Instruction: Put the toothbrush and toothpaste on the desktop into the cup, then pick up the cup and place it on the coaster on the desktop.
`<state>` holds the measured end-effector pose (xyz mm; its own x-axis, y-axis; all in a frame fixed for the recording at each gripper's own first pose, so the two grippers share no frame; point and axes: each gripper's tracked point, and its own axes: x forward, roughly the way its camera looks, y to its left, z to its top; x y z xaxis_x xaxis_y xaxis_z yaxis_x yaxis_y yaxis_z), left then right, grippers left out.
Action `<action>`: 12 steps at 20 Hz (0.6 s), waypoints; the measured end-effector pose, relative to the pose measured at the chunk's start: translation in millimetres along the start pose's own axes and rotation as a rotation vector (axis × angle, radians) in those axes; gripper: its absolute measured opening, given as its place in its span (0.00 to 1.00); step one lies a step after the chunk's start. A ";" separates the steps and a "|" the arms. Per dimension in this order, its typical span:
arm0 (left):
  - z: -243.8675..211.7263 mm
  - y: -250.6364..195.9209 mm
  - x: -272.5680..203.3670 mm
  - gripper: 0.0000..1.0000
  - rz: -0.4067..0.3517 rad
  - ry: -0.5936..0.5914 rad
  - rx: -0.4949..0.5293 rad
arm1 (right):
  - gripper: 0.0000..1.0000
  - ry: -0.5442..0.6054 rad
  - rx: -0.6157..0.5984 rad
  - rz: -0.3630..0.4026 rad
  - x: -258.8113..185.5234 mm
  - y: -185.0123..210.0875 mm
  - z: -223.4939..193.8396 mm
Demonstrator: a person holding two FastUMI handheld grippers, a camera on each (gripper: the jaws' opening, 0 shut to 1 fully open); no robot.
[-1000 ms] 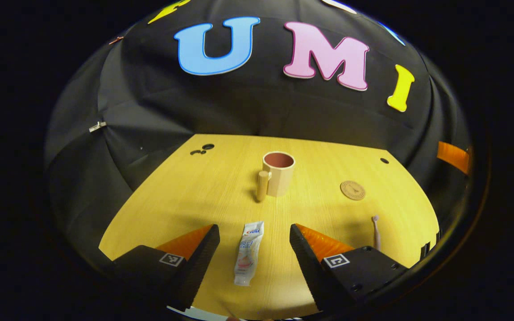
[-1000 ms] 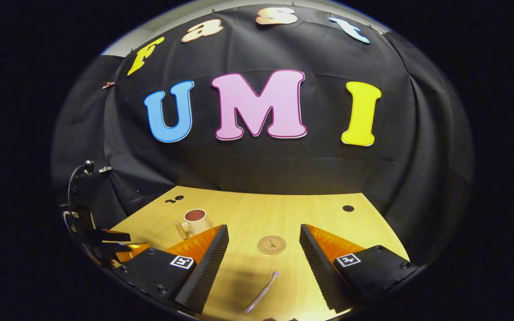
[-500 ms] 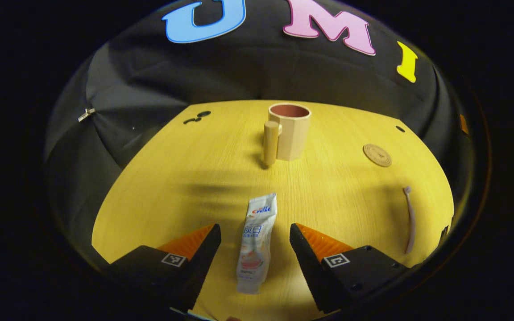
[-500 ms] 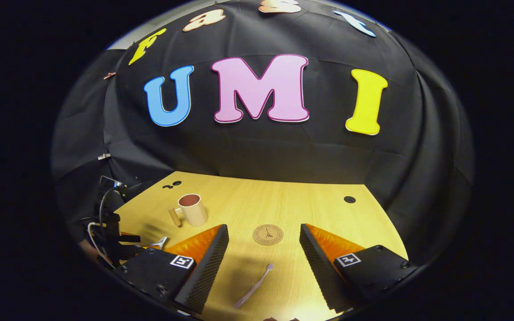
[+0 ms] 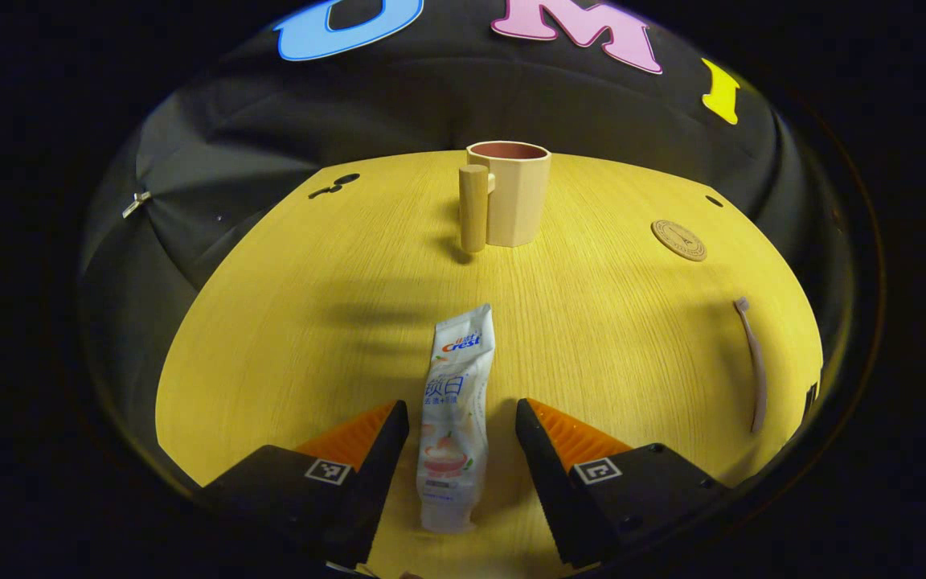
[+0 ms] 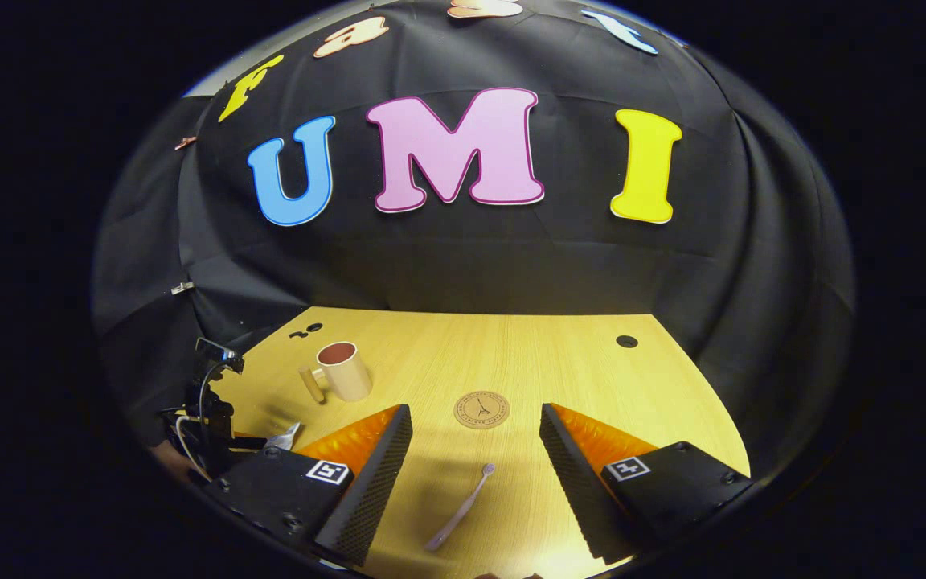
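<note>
Left gripper (image 5: pixel 461 418): released, jaws spread either side of the lower half of the toothpaste (image 5: pixel 451 418), small gaps visible on both sides, no contact seen. Toothpaste lying flat on the bench (image 5: pixel 286 322), lengthwise along the gripper axis, crimped end pointing toward the cup (image 5: pixel 518 193), cap end nearest the camera.

Cup upright near the far edge of the bench, well beyond the toothpaste, handle turned toward the left gripper view and slightly left. Reddish interior; contents not discernible from this angle.

Coaster (image 5: pixel 678 240) flat on the bench to the right of the cup, apart from it. Toothbrush (image 5: pixel 751 362) flat near the right edge of the bench, closer to the camera than the coaster, head end pointing toward it, not touching.

Right gripper (image 6: pixel 475 482): released, jaws wide, above the bench. Toothbrush (image 6: pixel 460 507) seen lying diagonally between the fingers, head up and right, handle down and left; no finger touching it. Coaster (image 6: pixel 481 409) just beyond the toothbrush head, centred between the jaws. Cup (image 6: pixel 342 371) farther left, handle to its left.

Left gripper (image 6: pixel 222 438) also seen at the lower left of the right gripper view, low over the bench (image 6: pixel 559 362), with a corner of the toothpaste (image 6: pixel 284 437) beside it; jaw state not readable from there.
</note>
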<state>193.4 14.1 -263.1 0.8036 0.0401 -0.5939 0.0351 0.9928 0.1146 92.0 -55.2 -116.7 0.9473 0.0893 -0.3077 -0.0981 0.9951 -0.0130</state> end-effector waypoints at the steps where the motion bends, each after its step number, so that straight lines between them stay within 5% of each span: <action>1: 0.1 -2.6 0.7 0.86 -0.010 0.003 -0.021 | 0.99 0.001 0.001 -0.002 -0.9 -0.6 -1.6; 3: 2.2 -3.9 3.8 0.84 -0.011 0.001 -0.021 | 0.99 0.007 0.006 -0.004 -1.6 -0.9 -6.9; 8: 2.0 -16.2 5.4 0.48 0.010 0.021 0.014 | 0.99 -0.021 0.016 -0.021 -5.1 -5.9 -5.6; 12: 3.9 -22.5 6.6 0.31 0.051 0.007 0.113 | 0.98 0.013 0.033 -0.031 -5.8 -7.7 -19.6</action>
<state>200.2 -8.5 -266.6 0.8021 0.0912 -0.5902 0.0617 0.9703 0.2338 81.3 -64.2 -133.4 0.9456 0.0582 -0.3200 -0.0587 0.9982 0.0082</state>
